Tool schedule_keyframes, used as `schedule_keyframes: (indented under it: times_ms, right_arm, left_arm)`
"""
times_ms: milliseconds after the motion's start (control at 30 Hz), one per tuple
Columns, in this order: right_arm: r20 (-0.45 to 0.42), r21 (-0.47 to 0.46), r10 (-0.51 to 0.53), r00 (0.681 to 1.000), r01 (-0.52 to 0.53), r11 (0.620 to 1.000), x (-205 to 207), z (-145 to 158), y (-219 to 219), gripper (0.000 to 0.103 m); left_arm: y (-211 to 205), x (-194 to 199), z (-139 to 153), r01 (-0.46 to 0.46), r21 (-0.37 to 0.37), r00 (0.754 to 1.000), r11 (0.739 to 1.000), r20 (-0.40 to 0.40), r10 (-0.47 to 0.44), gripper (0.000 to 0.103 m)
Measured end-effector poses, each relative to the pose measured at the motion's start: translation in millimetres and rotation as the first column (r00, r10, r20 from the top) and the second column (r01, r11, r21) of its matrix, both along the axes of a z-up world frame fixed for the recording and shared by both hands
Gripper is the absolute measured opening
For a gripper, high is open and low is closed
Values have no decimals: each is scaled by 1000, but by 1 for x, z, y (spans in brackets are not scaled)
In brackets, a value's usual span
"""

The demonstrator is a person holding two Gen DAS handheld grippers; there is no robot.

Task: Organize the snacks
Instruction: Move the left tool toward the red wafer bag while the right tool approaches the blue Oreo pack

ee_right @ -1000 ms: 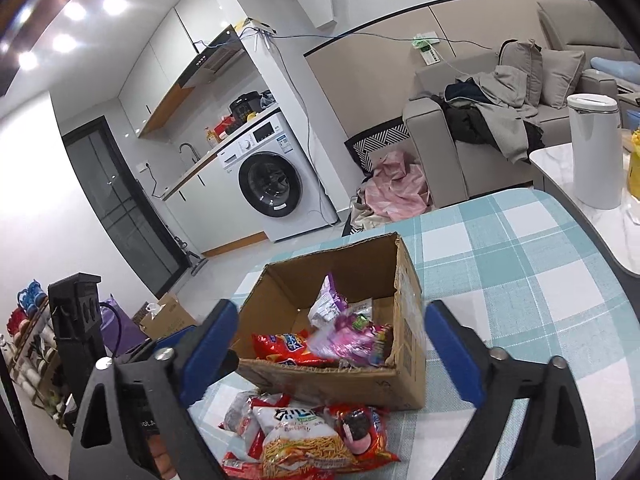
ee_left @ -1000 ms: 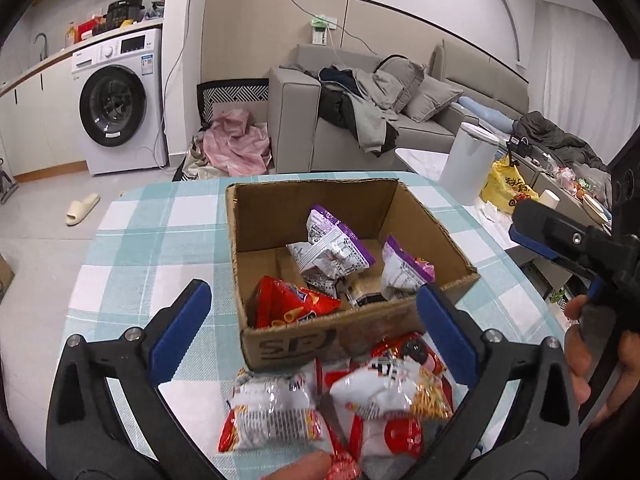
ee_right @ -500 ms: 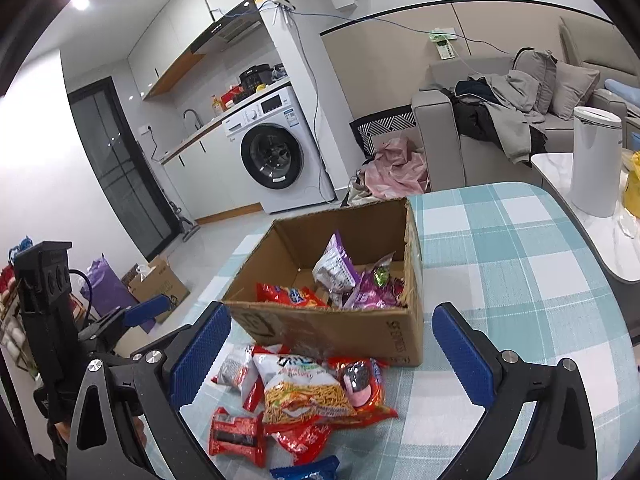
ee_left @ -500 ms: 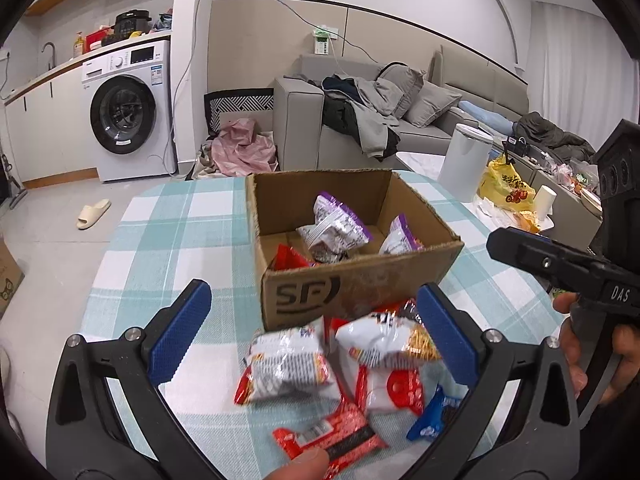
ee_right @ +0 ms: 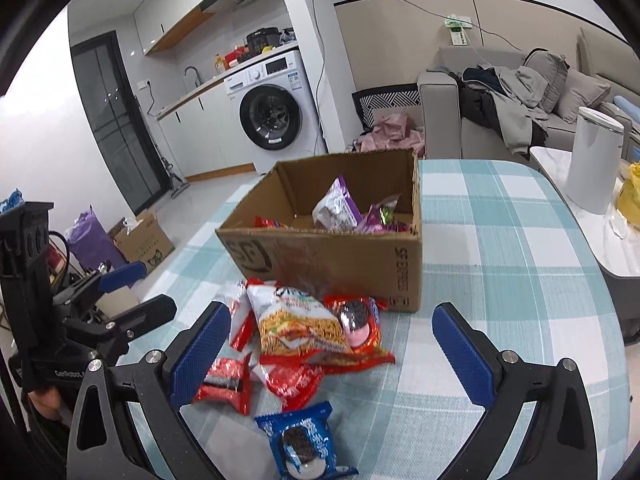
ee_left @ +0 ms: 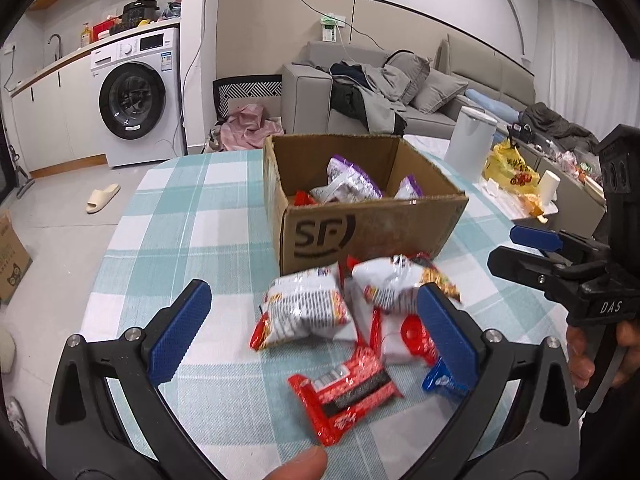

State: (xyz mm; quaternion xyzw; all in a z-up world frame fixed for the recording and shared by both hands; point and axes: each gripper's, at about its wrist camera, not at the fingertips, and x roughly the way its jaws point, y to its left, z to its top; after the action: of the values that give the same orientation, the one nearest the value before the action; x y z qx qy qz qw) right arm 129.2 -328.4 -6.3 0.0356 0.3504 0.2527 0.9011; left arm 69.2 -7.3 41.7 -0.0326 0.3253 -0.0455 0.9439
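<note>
A cardboard box stands on the checked tablecloth with several snack packets inside. A pile of snack packets lies in front of it: a white-and-red packet, a red bar packet, a noodle packet, and a blue cookie packet. My left gripper is open above the pile. My right gripper is open above the pile too. Each gripper shows in the other's view, the right and the left.
The table's left edge drops to the floor, with a slipper and a floor box beyond. A white bin and a side table with a yellow bag stand to the right. A sofa and washing machine are behind.
Both grippers have pulled back from over the box towards the near table edge, so more packets of the pile come into view. Both stay open and empty.
</note>
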Motion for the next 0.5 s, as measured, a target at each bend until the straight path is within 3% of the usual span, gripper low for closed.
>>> schedule_keyframes:
  times_ms: [500]
  right_arm:
    - [-67,-67,10,998,-15,998,-20,-32,-6,103]
  left_arm:
    - [-4,-11,-40,-3,-7,996,1000,-90,2,102]
